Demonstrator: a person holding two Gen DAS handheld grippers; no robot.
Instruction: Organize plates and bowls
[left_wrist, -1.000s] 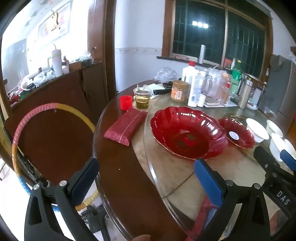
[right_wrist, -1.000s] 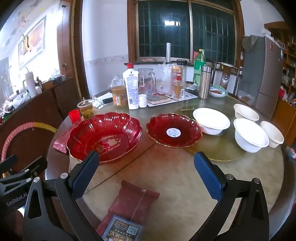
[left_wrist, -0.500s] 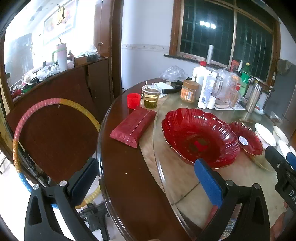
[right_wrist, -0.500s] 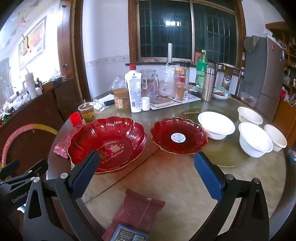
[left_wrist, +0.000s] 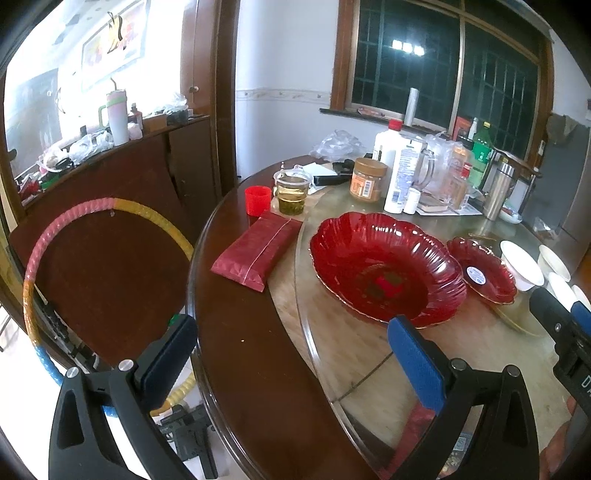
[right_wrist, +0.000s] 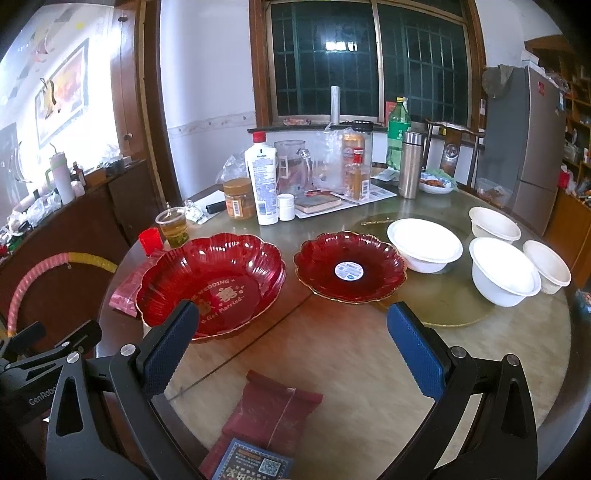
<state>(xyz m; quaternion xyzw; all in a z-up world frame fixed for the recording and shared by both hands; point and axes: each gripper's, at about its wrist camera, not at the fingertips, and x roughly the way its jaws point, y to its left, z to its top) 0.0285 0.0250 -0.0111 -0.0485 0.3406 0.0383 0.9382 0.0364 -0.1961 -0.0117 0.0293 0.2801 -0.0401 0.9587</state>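
Plainly, from the left wrist view, the left claw hangs spread wide and empty over the dark rim of the round table, its right pad just short of the large red plate. The small red plate sits just beside it on the far side. That big plate is thin, fluted and glossy; a pinch on its scalloped lip could slip or tip it, and a red packet and a full tea cup stand near enough to be knocked.

From the right wrist view, the right claw is likewise wide apart, holding nothing, above the glass-topped centre. Four white bowls lie right of the plates: a wide bowl touching or nearly touching the small red plate's edge, a deep bowl in front, and two smaller bowls behind and beside it. They look light, so I judge a sideways nudge would skate them across the glass. Another red packet lies under the claw and could snag a low approach.
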